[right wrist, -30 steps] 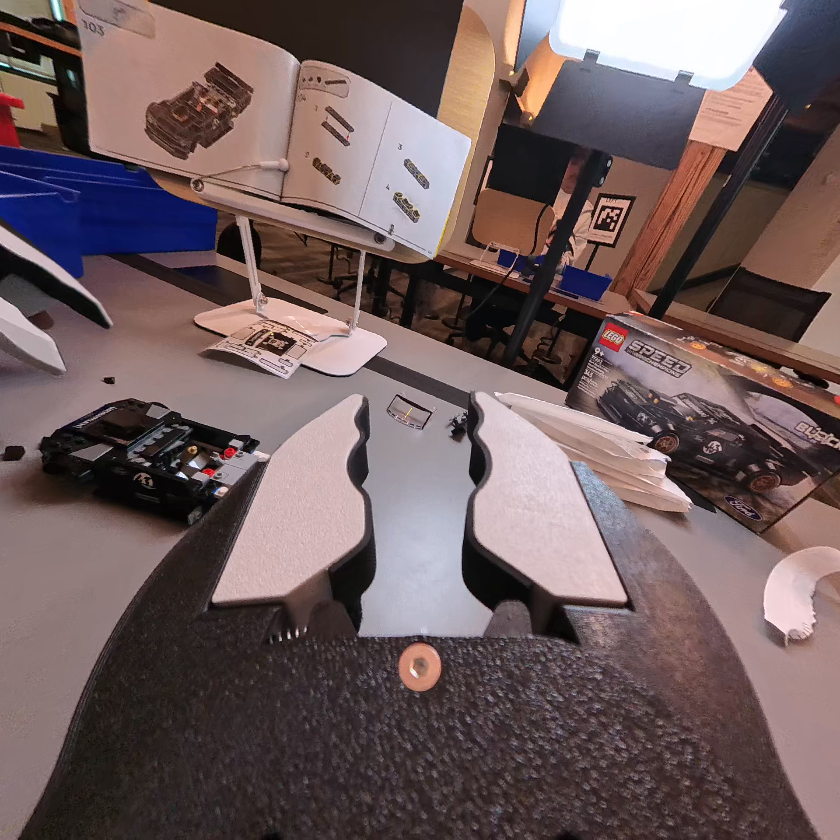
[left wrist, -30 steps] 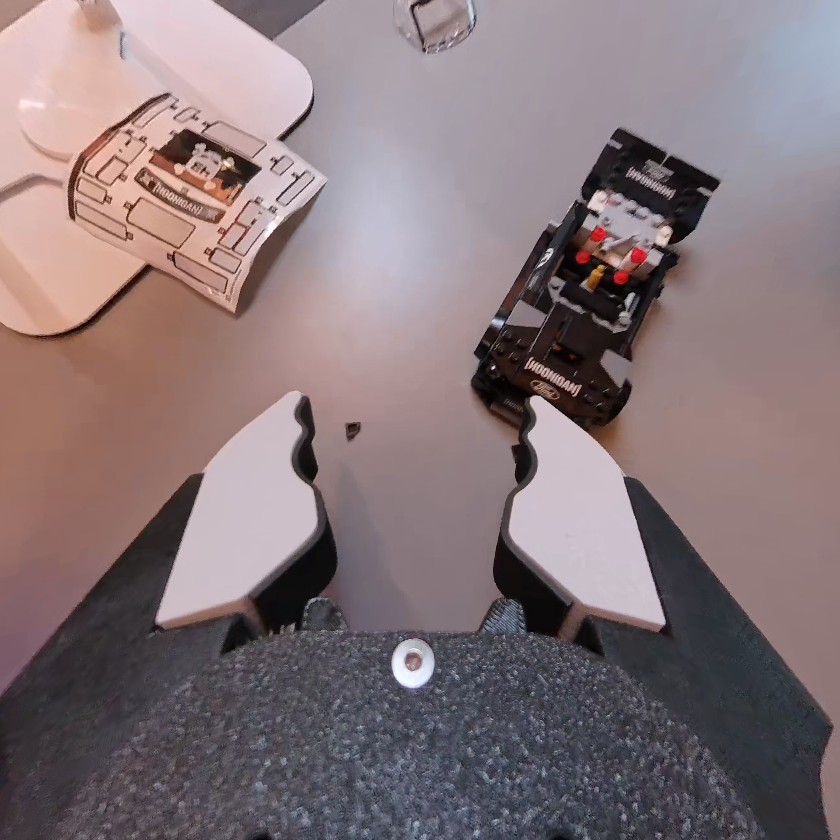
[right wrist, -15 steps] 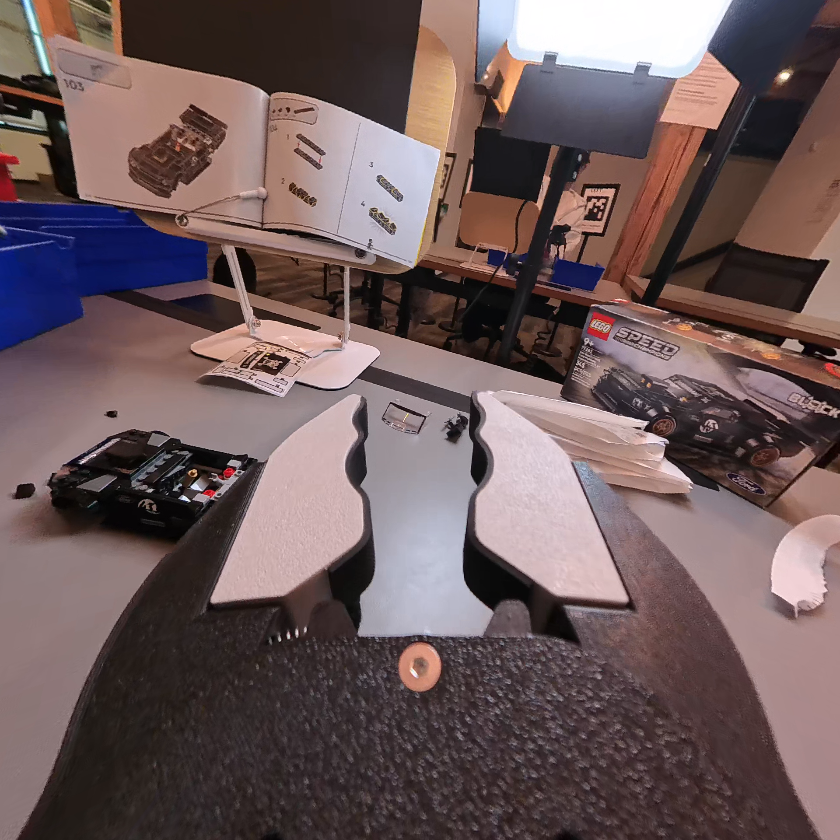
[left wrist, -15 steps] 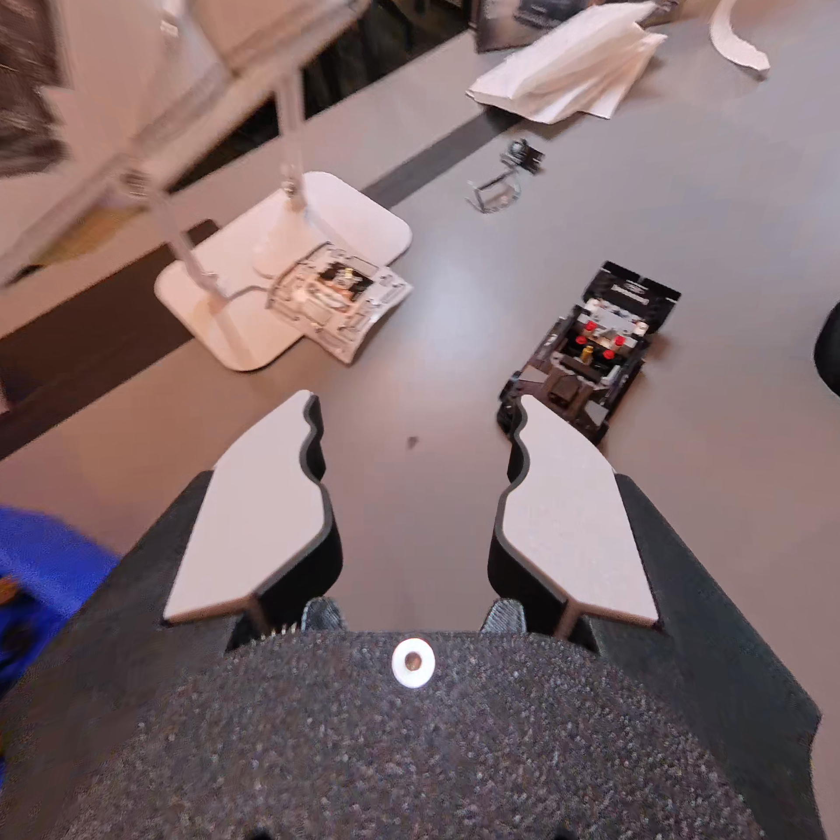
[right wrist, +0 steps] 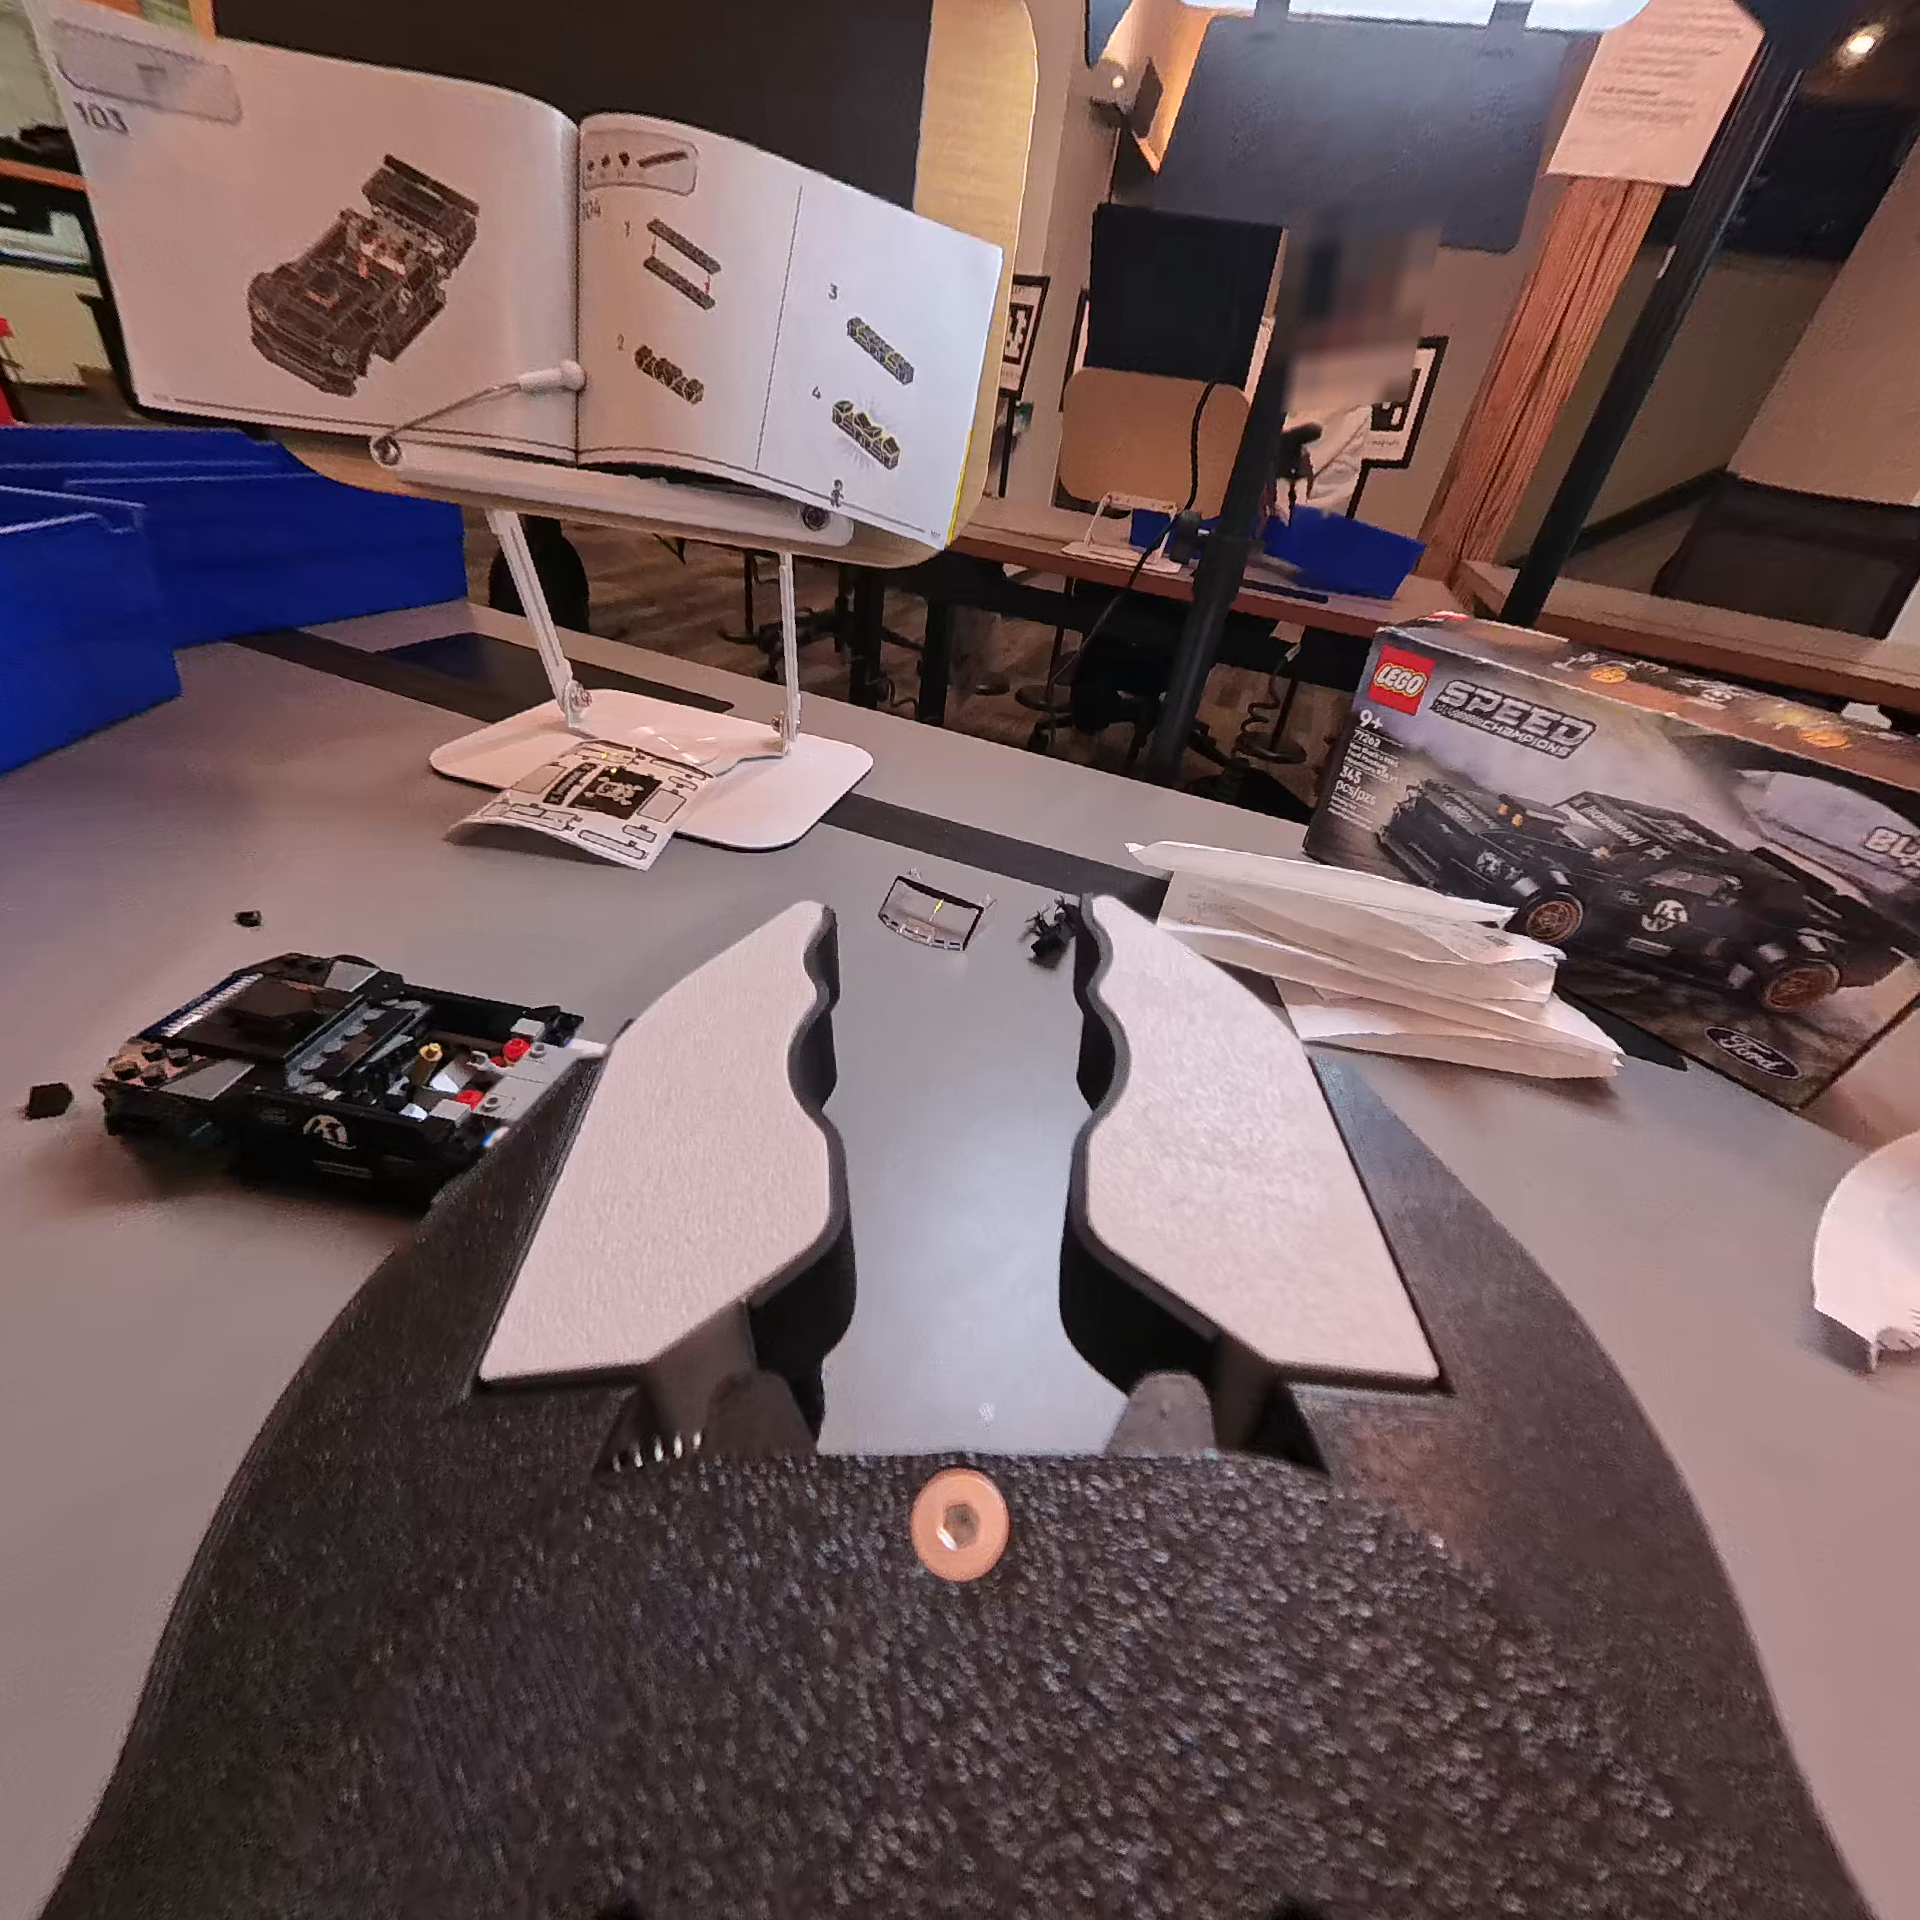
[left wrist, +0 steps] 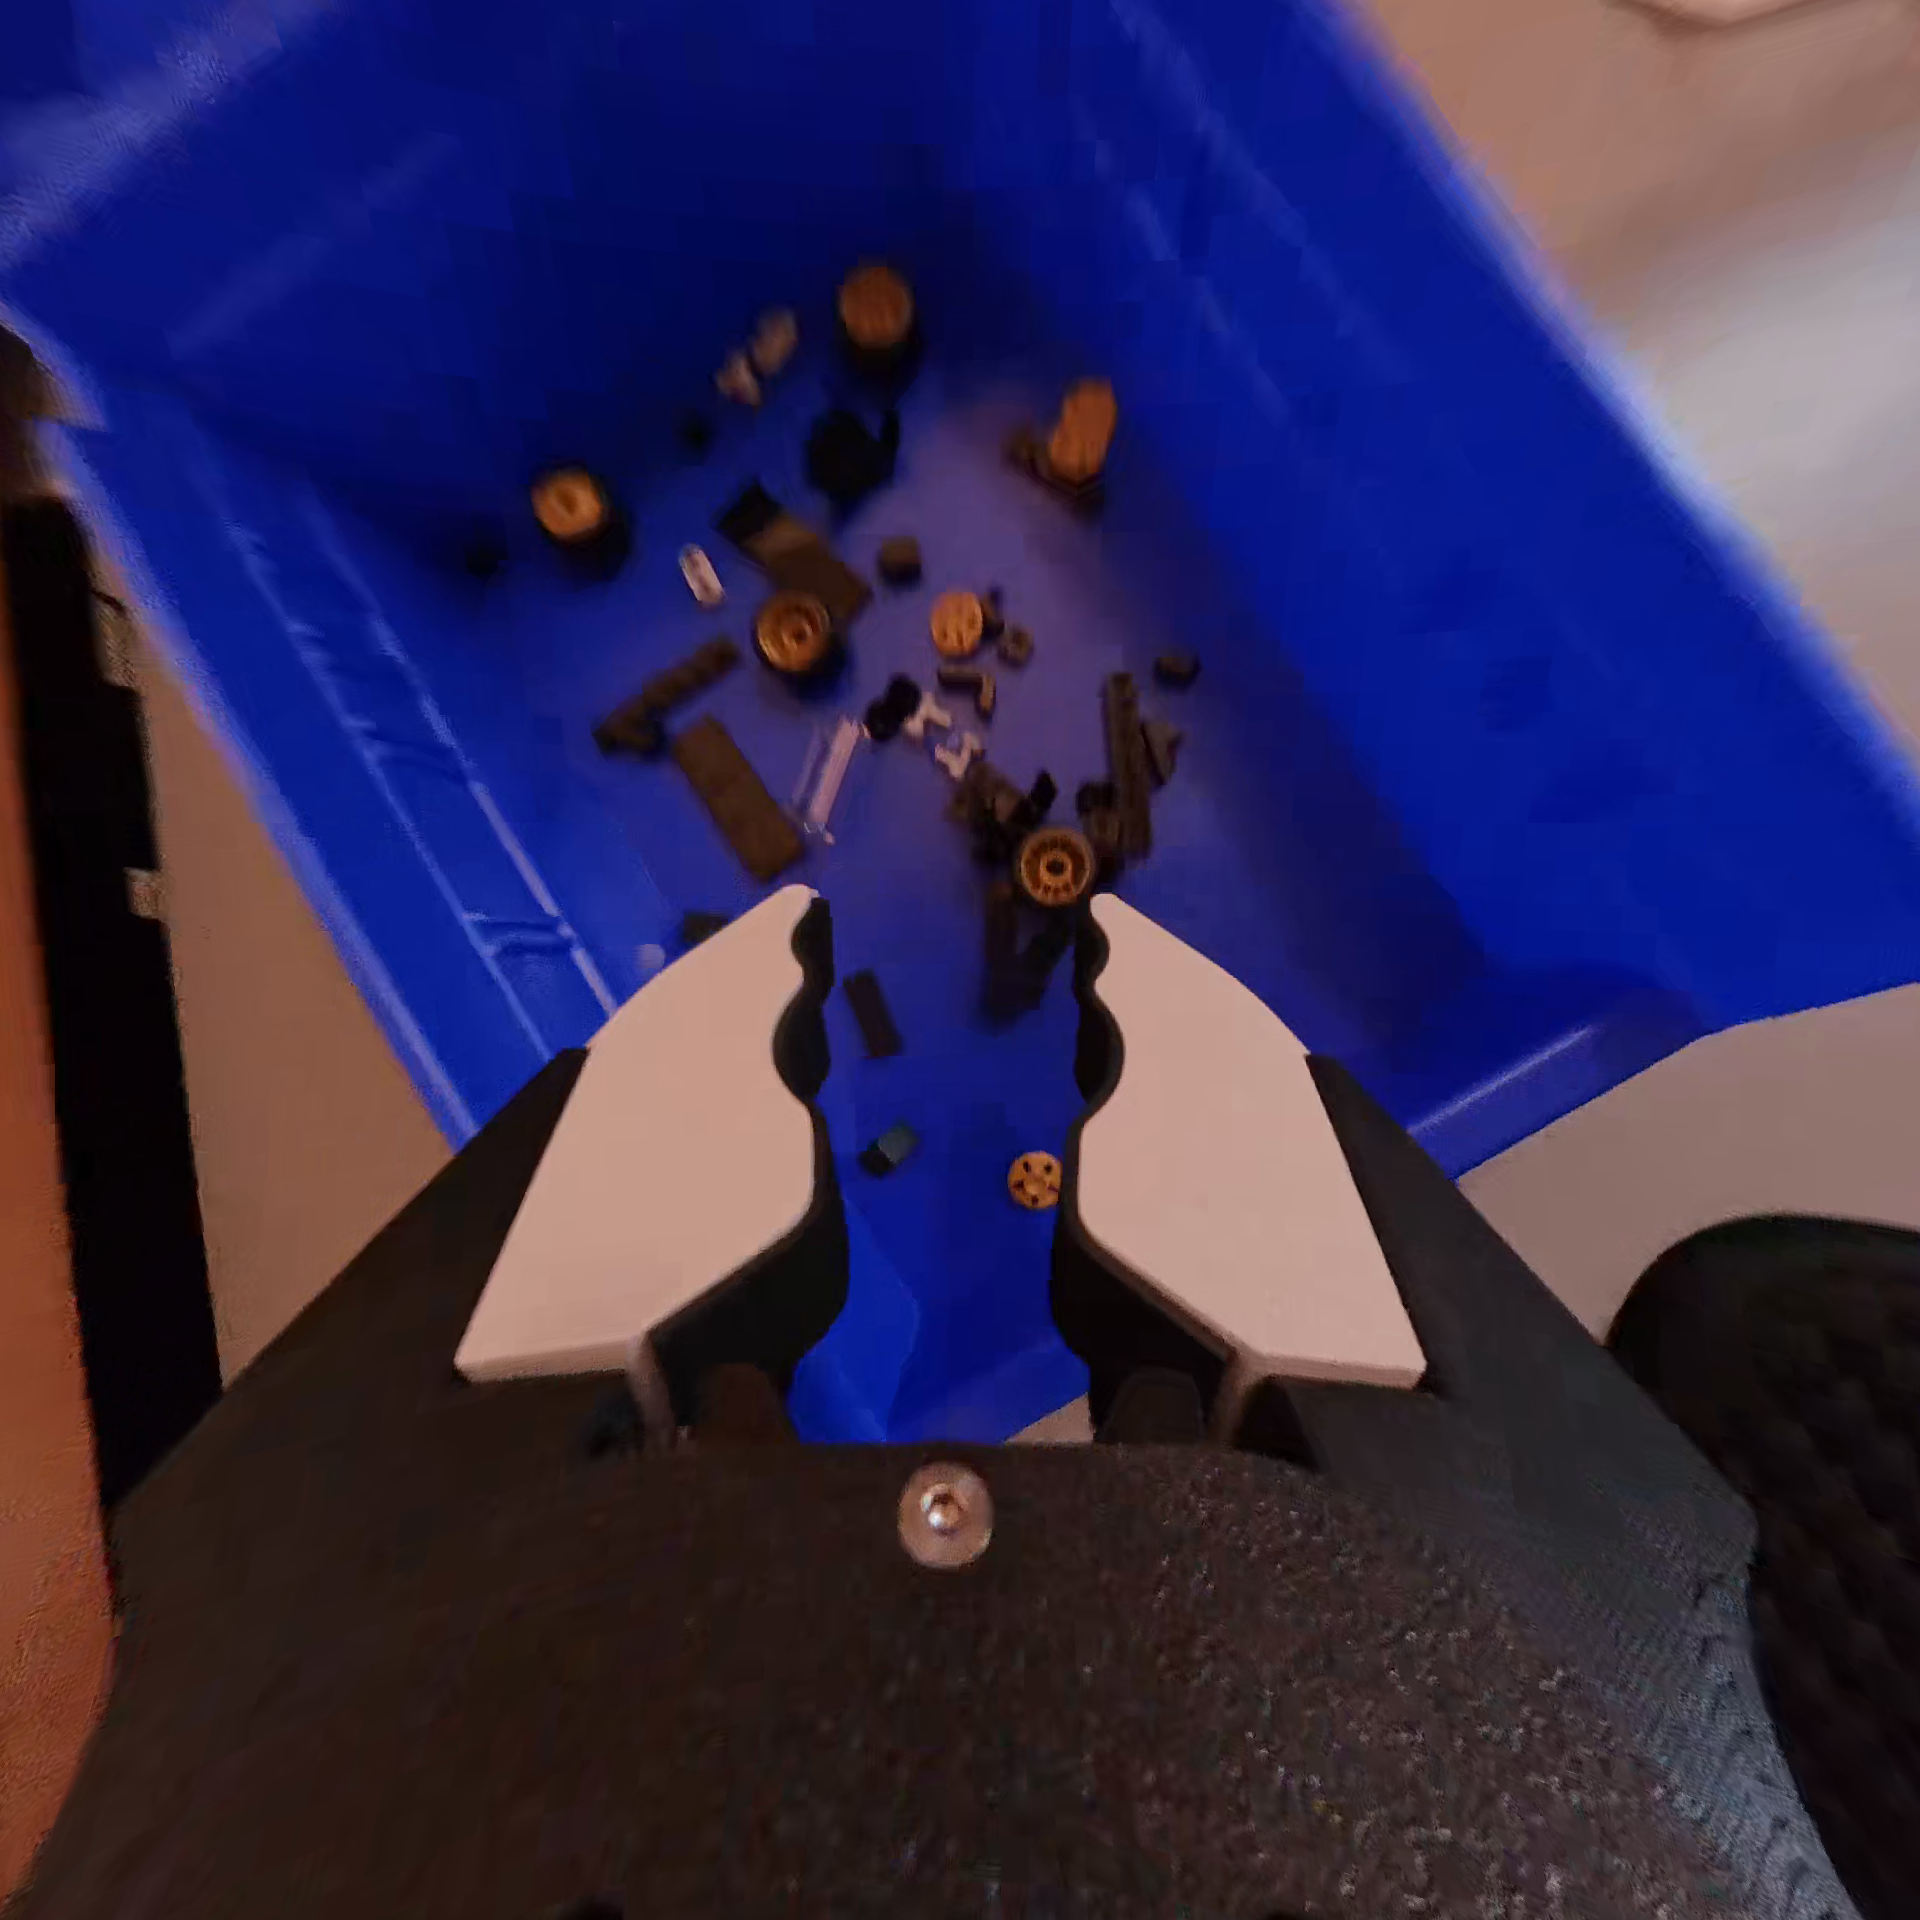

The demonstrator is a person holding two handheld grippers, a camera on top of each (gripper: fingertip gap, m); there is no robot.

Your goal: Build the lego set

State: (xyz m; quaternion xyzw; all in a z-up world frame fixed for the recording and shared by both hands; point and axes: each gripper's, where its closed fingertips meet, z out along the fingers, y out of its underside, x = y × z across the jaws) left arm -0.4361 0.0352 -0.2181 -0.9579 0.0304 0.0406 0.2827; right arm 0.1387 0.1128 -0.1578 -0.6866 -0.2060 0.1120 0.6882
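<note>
My left gripper [left wrist: 951,909] is open and empty, held above a blue bin [left wrist: 1455,644] that holds several loose black pieces and gold wheels; one gold wheel [left wrist: 1055,864] lies just beyond its fingertips. My right gripper [right wrist: 956,914] is open and empty above the grey table [right wrist: 312,1299]. The part-built black car [right wrist: 322,1081] sits on the table to its left. A clear windscreen piece [right wrist: 930,909] and a small black piece [right wrist: 1051,925] lie just past the right fingertips. The open instruction booklet [right wrist: 520,281] rests on a white stand [right wrist: 665,758].
A sticker sheet [right wrist: 587,805] lies on the stand's base. White paper bags [right wrist: 1382,977] and the set's box [right wrist: 1662,862] are at the right, torn paper [right wrist: 1870,1257] at the right edge. Small black pieces [right wrist: 47,1099] lie left of the car. Blue bins [right wrist: 156,540] stand far left. Across from one pair of fingers to the other is roughly 60 cm. To the part-built black car [right wrist: 322,1081]: right tips about 20 cm, left tips about 40 cm.
My left gripper has swung away from the car and the table to above the blue bin of loose pieces. My right gripper has stayed about where it was, still open.
</note>
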